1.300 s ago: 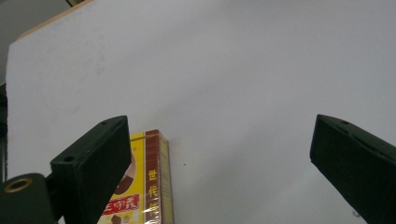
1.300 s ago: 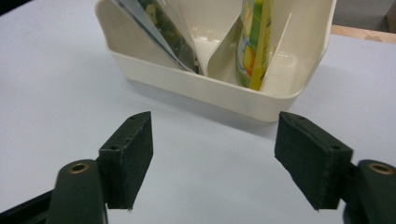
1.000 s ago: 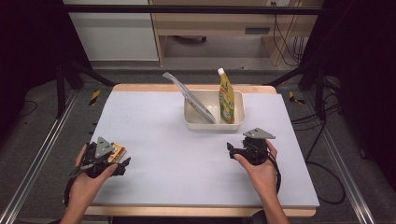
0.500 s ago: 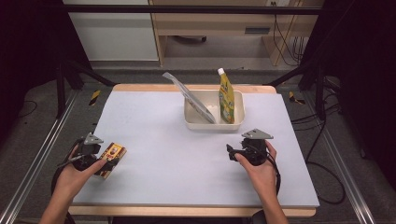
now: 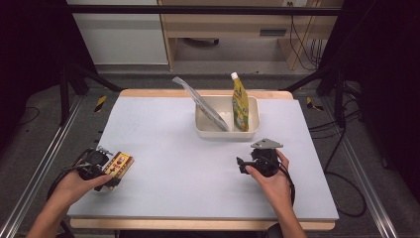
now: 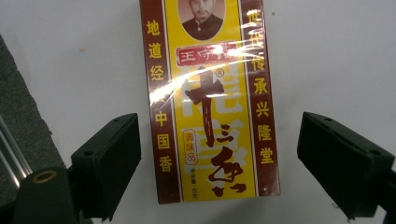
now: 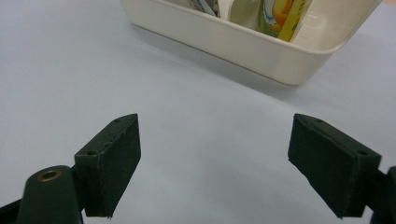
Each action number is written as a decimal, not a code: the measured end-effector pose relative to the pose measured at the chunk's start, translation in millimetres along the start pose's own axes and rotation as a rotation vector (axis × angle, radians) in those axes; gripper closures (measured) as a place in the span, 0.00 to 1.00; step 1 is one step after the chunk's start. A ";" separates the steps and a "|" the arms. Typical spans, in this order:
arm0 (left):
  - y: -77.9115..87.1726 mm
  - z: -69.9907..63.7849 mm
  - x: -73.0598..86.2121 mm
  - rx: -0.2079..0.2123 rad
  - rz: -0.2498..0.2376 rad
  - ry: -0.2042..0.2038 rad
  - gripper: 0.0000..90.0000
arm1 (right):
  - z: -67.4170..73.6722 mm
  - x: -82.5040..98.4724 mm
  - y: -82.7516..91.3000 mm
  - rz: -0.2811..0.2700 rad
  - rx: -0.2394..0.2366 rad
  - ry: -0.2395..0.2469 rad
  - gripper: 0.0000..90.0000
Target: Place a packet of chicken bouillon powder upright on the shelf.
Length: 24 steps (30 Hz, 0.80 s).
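Packet [image 6: 212, 98] lies flat at the table's [image 5: 198, 168] near-left edge, framed between my left gripper's [image 6: 219, 154] wide-open jaws for a pickup; my right gripper [image 7: 229, 163] waits open facing the tub [image 7: 261, 44].

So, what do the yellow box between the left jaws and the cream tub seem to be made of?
The yellow box looks like printed card under a clear glossy film: a bright glare streak crosses its face. The cream tub looks like smooth moulded plastic with a soft sheen and rounded rim; from the look alone, glazed ceramic cannot be excluded.
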State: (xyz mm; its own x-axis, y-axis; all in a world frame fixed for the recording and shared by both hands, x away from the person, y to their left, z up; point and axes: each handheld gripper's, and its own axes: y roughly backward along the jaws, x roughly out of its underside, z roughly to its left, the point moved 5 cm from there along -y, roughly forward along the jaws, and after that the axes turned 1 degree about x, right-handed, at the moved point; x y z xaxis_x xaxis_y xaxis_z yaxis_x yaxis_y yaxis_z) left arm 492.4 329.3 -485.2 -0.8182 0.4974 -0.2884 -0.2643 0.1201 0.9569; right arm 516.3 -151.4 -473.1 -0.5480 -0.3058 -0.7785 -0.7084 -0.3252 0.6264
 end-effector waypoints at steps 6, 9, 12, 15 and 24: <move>-5.3 1.8 0.3 -0.007 0.051 -0.029 0.20 | 1.4 0.0 0.8 0.002 -0.001 -0.008 0.19; -7.0 2.3 0.5 -0.011 0.062 -0.037 0.28 | 2.4 0.0 0.0 0.005 -0.003 -0.007 0.19; -6.2 2.4 -0.5 -0.016 0.059 -0.043 0.32 | 2.0 -0.2 0.2 0.001 0.001 -0.002 0.19; -3.6 0.3 -2.1 -0.022 0.047 -0.061 0.34 | 2.4 -0.8 1.1 -0.005 0.000 -0.009 0.19; 13.2 -20.9 -23.4 -0.035 -0.083 -0.152 0.35 | 6.2 -3.4 1.1 -0.015 -0.005 -0.001 0.20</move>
State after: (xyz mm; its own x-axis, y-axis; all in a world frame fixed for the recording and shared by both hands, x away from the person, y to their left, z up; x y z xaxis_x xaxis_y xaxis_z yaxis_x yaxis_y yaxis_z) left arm 497.4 301.3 -466.5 -0.7066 0.6116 -0.3559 -0.3476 0.1381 0.9274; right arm 514.6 -145.2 -470.0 -0.5381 -0.2998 -0.7878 -0.7144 -0.3339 0.6150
